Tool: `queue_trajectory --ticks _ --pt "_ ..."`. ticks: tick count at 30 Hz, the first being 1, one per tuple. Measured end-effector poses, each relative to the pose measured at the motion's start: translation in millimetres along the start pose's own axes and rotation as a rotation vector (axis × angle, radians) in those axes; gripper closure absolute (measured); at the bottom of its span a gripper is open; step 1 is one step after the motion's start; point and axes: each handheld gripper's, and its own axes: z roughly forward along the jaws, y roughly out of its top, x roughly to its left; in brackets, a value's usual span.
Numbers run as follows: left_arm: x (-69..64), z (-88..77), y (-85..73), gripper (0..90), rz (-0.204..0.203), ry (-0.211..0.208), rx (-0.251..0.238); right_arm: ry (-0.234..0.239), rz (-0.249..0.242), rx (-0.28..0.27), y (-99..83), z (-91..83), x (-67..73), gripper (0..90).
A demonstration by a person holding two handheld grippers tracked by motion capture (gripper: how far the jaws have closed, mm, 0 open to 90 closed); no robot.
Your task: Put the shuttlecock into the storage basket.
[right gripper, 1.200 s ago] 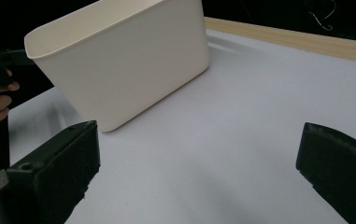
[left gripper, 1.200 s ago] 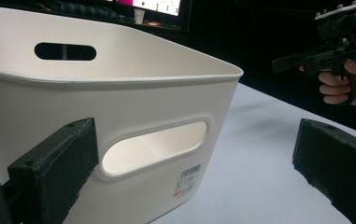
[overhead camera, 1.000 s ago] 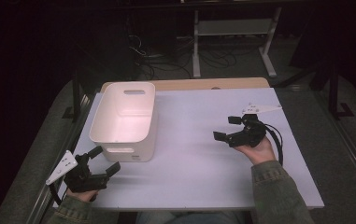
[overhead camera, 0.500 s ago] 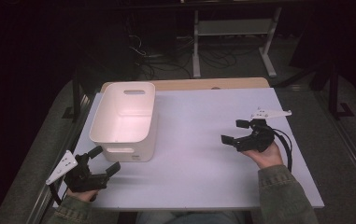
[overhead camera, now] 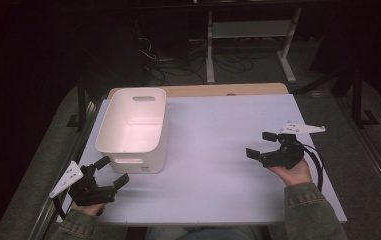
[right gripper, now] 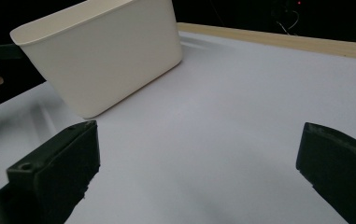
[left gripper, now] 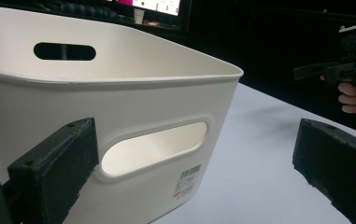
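Note:
A white plastic bin (overhead camera: pixel 134 125) with handle slots stands empty on the left half of the white table (overhead camera: pixel 218 125). My left gripper (overhead camera: pixel 114 170) is held at the near left corner, just in front of the bin's near wall, jaws open and empty. In the left gripper view the bin (left gripper: pixel 119 107) stands close ahead of the left gripper (left gripper: pixel 194 140), near its left jaw. My right gripper (overhead camera: pixel 259 144) hovers over the right side, open and empty, pointing left toward the bin (right gripper: pixel 105 56). Bare tabletop shows between the jaws of the right gripper (right gripper: pixel 199 154).
A wooden strip (overhead camera: pixel 218 90) runs along the table's far edge. Beyond it, on the dark floor, are cables and a metal stand (overhead camera: pixel 248 30). Wide bare tabletop lies between the bin and the right gripper (left gripper: pixel 344 70).
The right gripper has drifted to the right, away from the bin, staying open. The left gripper and the bin have not moved.

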Motion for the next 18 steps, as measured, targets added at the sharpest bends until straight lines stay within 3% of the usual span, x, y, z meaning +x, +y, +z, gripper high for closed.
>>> queue_trajectory --ticks 18 --pt "-0.5 0.2 0.2 0.0 -0.002 0.000 0.000 -0.035 0.019 -0.023 -17.7 -17.5 -6.4 0.0"
